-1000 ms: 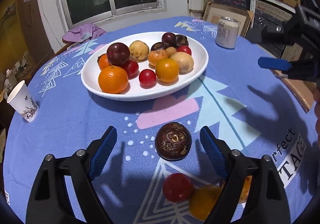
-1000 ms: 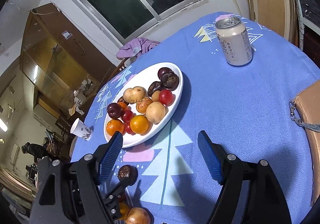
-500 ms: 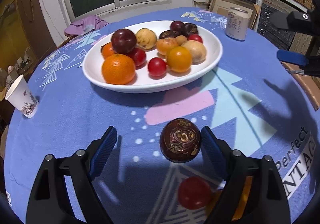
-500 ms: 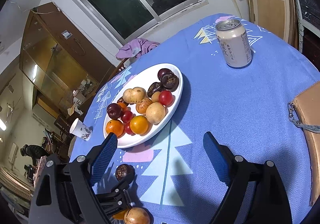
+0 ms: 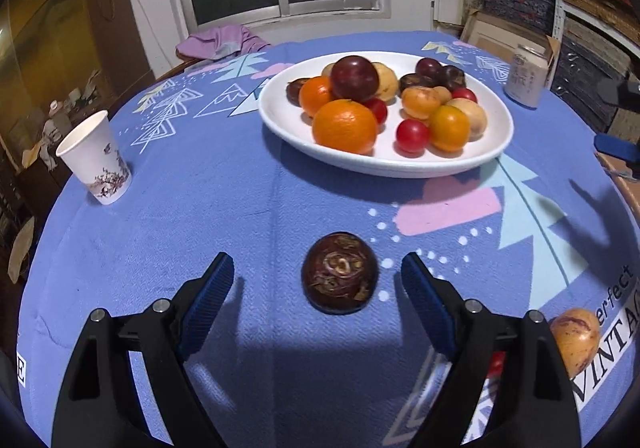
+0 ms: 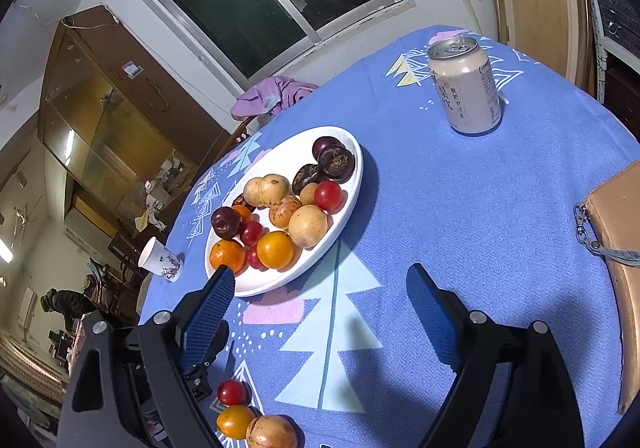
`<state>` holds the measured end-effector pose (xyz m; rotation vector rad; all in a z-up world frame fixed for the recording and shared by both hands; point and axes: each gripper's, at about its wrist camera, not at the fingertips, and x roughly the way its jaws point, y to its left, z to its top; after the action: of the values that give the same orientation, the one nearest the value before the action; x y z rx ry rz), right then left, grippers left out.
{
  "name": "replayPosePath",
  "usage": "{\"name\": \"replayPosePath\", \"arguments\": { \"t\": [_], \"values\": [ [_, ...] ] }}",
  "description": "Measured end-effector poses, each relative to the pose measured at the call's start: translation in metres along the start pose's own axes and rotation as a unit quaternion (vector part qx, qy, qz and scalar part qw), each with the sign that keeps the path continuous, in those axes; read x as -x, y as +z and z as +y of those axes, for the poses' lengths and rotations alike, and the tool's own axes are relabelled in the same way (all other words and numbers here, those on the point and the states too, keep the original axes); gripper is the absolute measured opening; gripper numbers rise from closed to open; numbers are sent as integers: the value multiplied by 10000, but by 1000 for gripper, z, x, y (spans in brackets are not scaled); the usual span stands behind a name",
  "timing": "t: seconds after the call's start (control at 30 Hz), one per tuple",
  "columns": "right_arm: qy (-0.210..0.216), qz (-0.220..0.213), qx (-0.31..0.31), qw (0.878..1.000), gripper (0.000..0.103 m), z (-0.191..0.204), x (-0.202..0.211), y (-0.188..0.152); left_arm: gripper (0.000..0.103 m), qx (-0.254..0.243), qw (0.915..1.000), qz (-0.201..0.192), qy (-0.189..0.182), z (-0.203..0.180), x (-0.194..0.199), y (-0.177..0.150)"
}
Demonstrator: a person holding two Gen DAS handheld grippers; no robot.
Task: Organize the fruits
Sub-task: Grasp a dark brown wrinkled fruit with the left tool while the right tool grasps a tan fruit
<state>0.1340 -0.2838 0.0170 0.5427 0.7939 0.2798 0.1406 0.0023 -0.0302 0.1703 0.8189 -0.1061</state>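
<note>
The left gripper (image 5: pixel 318 280) gapes wide around the dark fruit (image 5: pixel 339 272) near the table's front edge; next, close and carry it to the plate (image 5: pixel 280 116); the right gripper (image 6: pixel 320 300) waits wide, empty.

Off to the right of your left hand-held gripper (image 5: pixel 316 284), the blue tablecloth (image 5: pixel 240 208) reads "erfect" over "VINTA", cut off at the frame edge. Ahead of your right hand-held gripper (image 6: pixel 320 304), the can (image 6: pixel 466 86) bears Chinese characters too small to make out.
</note>
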Motion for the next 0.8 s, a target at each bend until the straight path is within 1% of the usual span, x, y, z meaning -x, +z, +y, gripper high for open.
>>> {"name": "replayPosePath", "arguments": {
  "t": [0.13, 0.2, 0.23, 0.3, 0.37, 0.4, 0.43, 0.47, 0.5, 0.6, 0.67, 0.8],
  "values": [
    [-1, 10, 36, 10000, 89, 2, -1, -1, 84, 130, 9998, 68, -136, 3, -3, 1],
    [-1, 20, 64, 10000, 89, 3, -1, -2, 79, 226, 9994, 143, -234, 6, -7, 1],
    [-3, 27, 76, 10000, 89, 4, -1, -2, 74, 258, 9992, 163, -269, 7, -8, 1],
    [-8, 44, 98, 9999, 89, 5, -2, -2, 71, 281, 9989, 186, -318, 7, -10, 1],
    [-17, 58, 109, 9999, 89, 5, -3, -3, 64, 263, 9988, 219, -338, 6, -12, 1],
    [-19, 64, 114, 9999, 89, 6, -3, -3, 64, 253, 9988, 235, -349, 5, -12, 1],
    [-22, 73, 123, 9999, 89, 6, -4, -3, 61, 246, 9987, 253, -364, 5, -13, 1],
    [-26, 85, 140, 9999, 89, 7, -4, -3, 55, 242, 9986, 277, -372, 5, -14, 0],
    [-30, 94, 156, 9998, 89, 7, -5, -4, 53, 243, 9985, 315, -385, 5, -16, 0],
    [-56, 123, 223, 9997, 89, 9, -6, -5, 49, 247, 9982, 339, -427, 5, -17, 1],
    [-72, 143, 276, 9995, 89, 11, -7, -6, 44, 214, 9984, 327, -419, 3, -17, 1],
    [-80, 157, 469, 9987, 89, 18, -7, -9, 43, 190, 9983, 341, -428, 1, -18, 2]
  ]
}}
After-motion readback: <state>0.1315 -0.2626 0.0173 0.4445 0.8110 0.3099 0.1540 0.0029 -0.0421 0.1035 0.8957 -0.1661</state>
